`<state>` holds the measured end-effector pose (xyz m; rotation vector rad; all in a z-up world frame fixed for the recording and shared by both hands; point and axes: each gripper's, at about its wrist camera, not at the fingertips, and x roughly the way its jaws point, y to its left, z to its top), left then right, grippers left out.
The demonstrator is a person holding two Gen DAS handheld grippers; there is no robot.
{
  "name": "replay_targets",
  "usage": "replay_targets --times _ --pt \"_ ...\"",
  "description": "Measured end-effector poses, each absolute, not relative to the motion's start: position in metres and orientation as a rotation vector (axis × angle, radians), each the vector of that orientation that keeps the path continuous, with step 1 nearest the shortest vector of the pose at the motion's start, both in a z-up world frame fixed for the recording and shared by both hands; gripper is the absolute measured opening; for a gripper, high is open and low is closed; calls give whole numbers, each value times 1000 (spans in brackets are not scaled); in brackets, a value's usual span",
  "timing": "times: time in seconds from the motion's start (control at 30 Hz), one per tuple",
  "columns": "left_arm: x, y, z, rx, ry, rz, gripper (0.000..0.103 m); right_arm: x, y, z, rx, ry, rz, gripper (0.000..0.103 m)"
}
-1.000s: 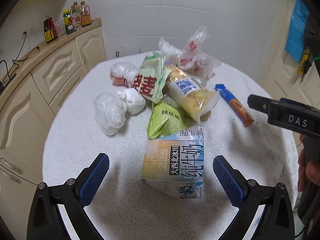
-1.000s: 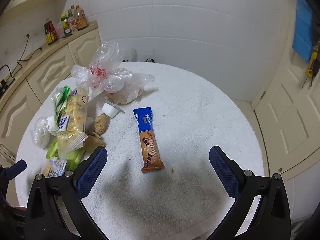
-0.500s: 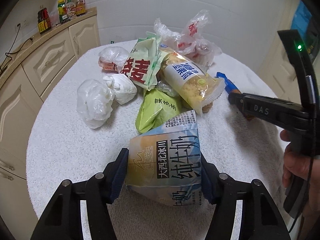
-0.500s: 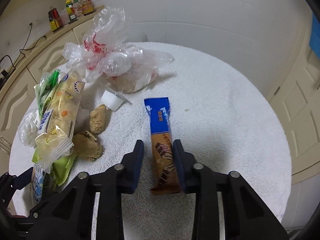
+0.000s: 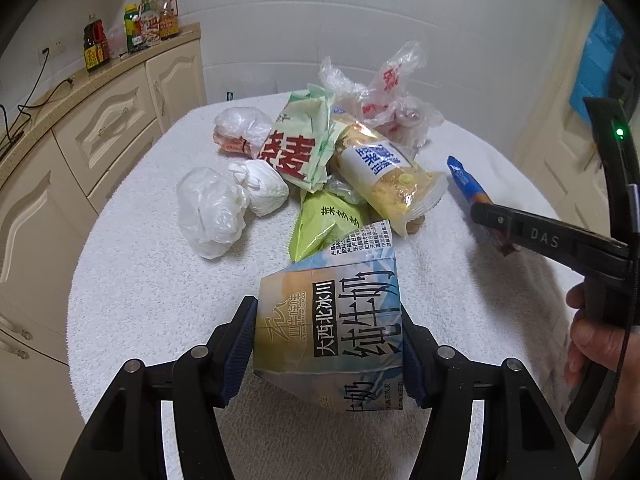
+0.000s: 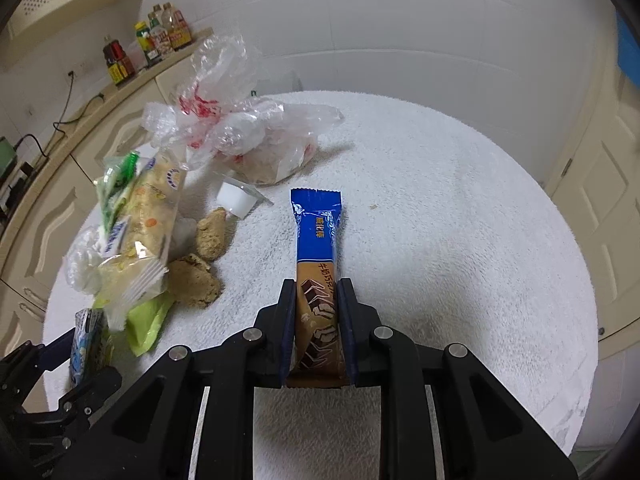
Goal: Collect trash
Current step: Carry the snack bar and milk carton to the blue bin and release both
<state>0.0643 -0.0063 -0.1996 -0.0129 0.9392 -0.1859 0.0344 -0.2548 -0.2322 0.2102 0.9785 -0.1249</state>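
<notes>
My left gripper [image 5: 328, 354] is shut on a crumpled milk carton [image 5: 332, 328] with Chinese print, held just above the white round table [image 5: 152, 280]. My right gripper [image 6: 317, 330] is shut on the brown end of a blue and brown chocolate bar wrapper [image 6: 316, 236]; the wrapper also shows in the left wrist view [image 5: 466, 184]. Behind the carton lies a heap of trash: a green snack bag [image 5: 328, 220], a yellow snack bag [image 5: 384, 176], a green and red packet [image 5: 300, 140] and white plastic bags [image 5: 212, 208].
A clear plastic bag with red print [image 6: 240, 128] lies at the back of the table. A small white cup [image 6: 236, 200] and brown crumbly lumps [image 6: 196, 268] lie left of the bar. Cream cabinets [image 5: 80, 136] with bottles [image 5: 148, 20] stand on the left. A door [image 6: 600, 184] is on the right.
Both grippers went from wide open to shut: the left closed on the milk carton, the right on the chocolate bar wrapper. Both have lifted slightly since.
</notes>
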Motion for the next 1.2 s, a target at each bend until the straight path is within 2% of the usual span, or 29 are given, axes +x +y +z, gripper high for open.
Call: replay_targets --times 0.57,0.97,1.2 --pt "4 -29 -134 13 771 -251 59 -38 -273 -170 282 844 -145 20" --pt "-23 -106 -89 78 653 -405 59 -108 -322 -124 316 727 -264 20" --pt "-24 -173 -85 117 648 -548 59 -157 -372 -110 353 679 -397 20"
